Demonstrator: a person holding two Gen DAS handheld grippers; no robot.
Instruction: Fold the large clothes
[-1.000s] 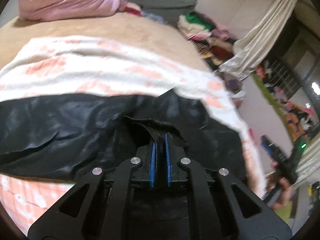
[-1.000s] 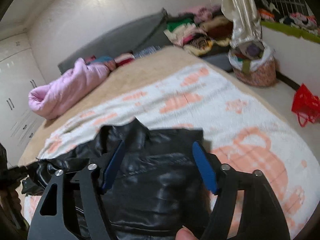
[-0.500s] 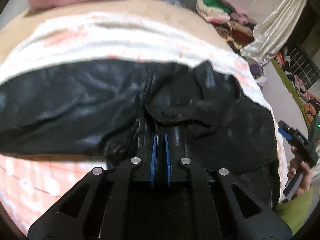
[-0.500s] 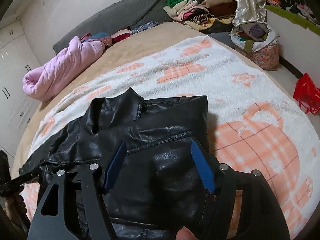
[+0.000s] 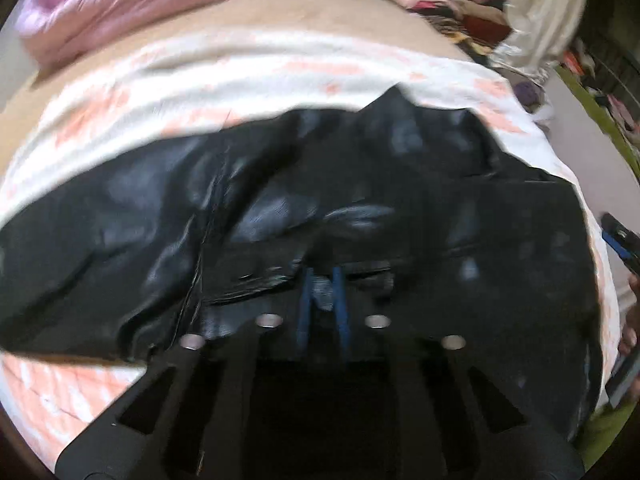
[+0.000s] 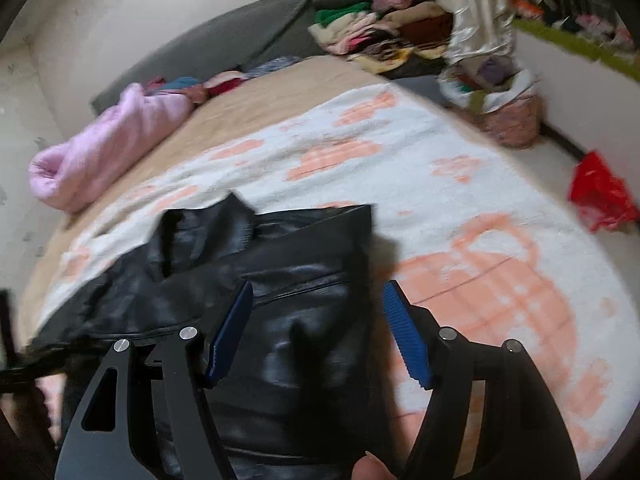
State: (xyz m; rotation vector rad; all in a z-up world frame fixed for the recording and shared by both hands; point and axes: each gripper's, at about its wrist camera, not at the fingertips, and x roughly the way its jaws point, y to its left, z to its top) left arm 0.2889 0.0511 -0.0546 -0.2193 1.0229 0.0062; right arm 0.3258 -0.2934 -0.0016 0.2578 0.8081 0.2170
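The black leather jacket point(image 6: 280, 280) lies spread on the white and peach blanket point(image 6: 480, 240) covering the bed. Your left gripper point(image 5: 322, 300) has its jaws clamped on a fold of the jacket's near edge. Your right gripper point(image 6: 318, 332) hovers over the jacket's right part, jaws apart and gripping nothing.

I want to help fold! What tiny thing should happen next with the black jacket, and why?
Probably lay the pinched edge down flat. The left hand-held gripper is shut on the black jacket, which looks bunched on the blanket, while the right hand-held gripper is open above it.
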